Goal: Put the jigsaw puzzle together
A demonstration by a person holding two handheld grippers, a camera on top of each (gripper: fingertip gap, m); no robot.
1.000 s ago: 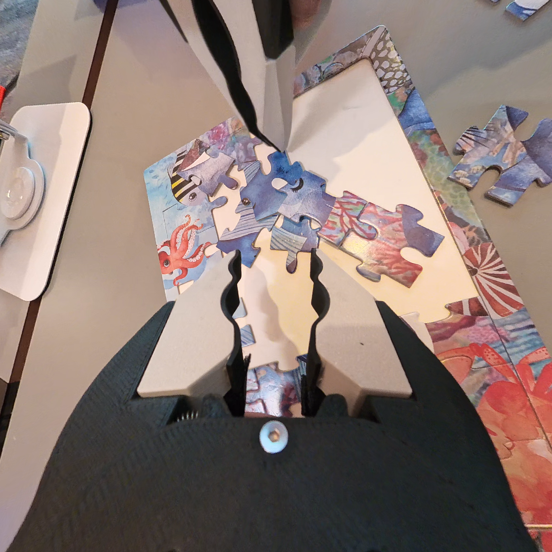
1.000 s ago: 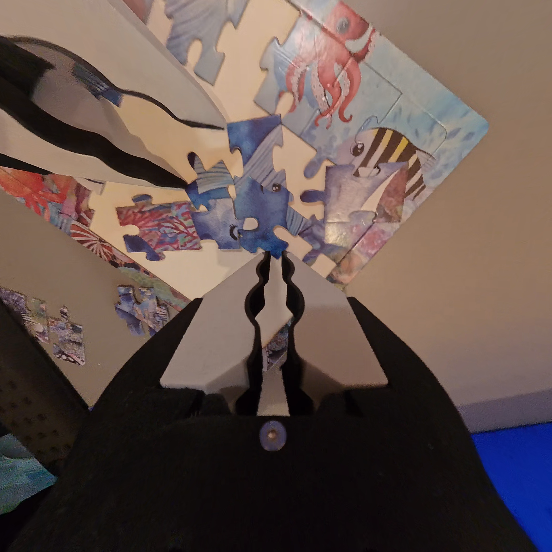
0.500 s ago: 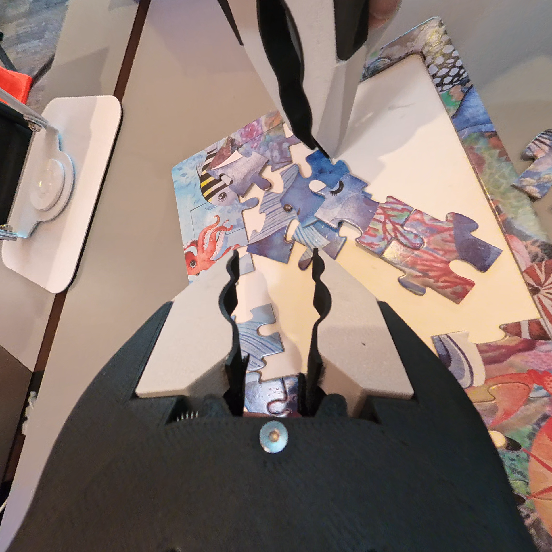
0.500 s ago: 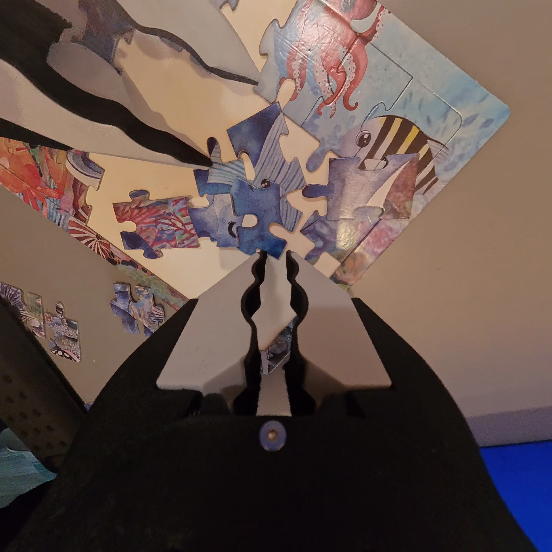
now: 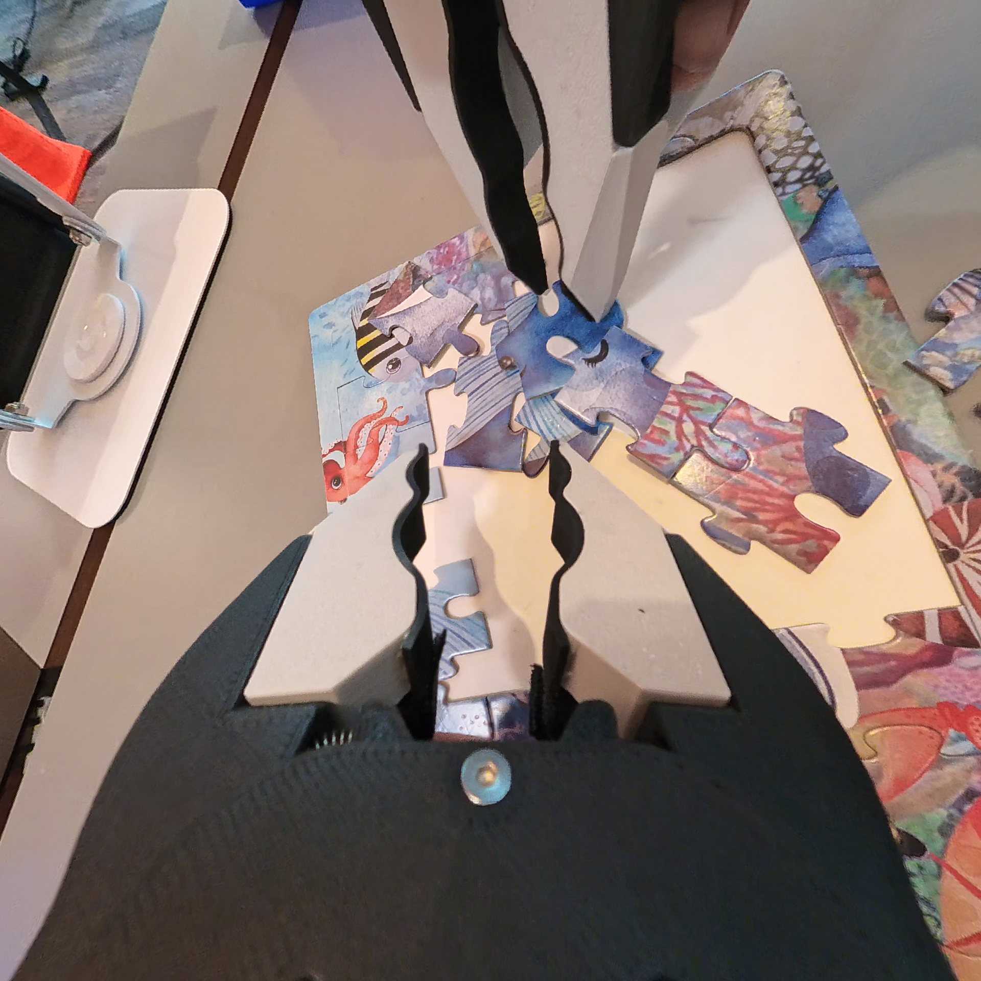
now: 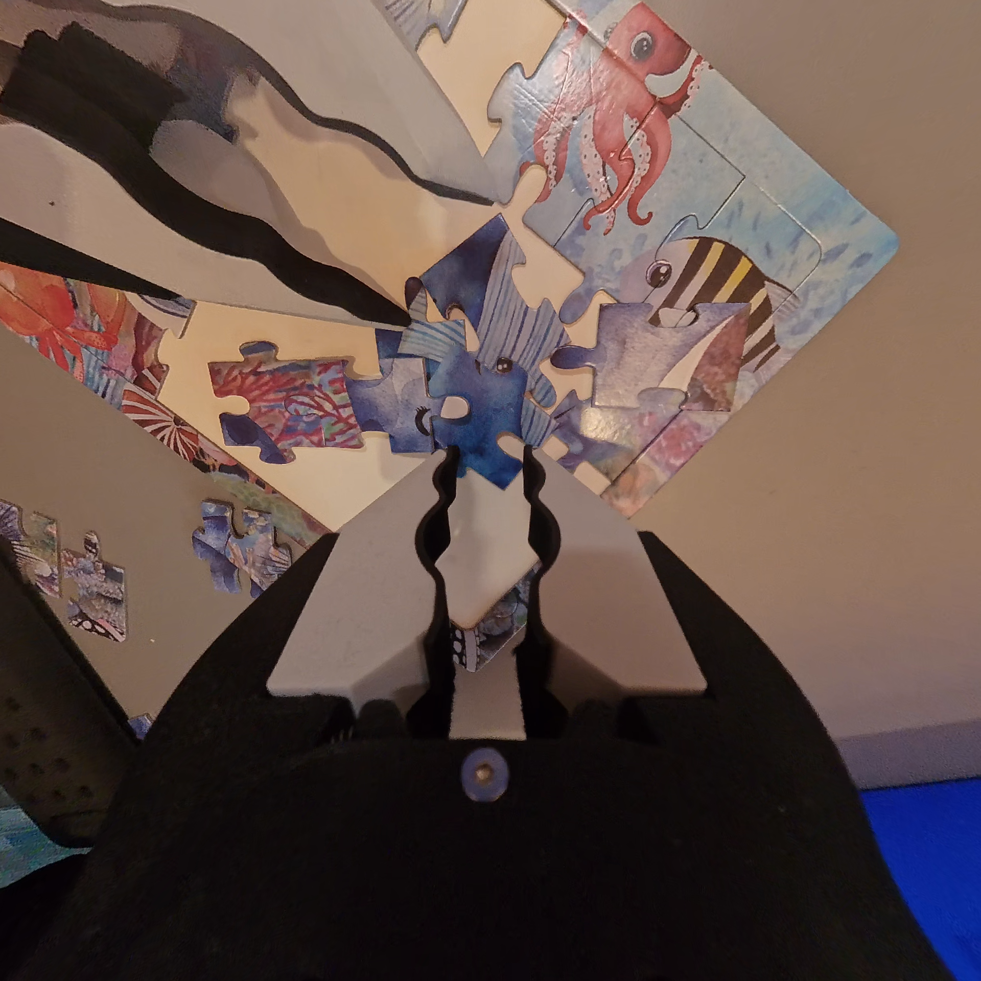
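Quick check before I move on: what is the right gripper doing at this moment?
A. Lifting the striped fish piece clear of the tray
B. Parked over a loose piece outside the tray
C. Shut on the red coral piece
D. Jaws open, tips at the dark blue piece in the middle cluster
D: the right gripper has its jaws apart, either side of the dark blue piece's edge.

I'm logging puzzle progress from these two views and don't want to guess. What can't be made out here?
- Left wrist view: the puzzle tray runs off the right edge; the left gripper hides its near part.
- Right wrist view: the right gripper covers the tray's near corner; the octopus piece is cut by the top edge.
- Either view: whether the dark blue piece is seated or lying loose on its neighbours.
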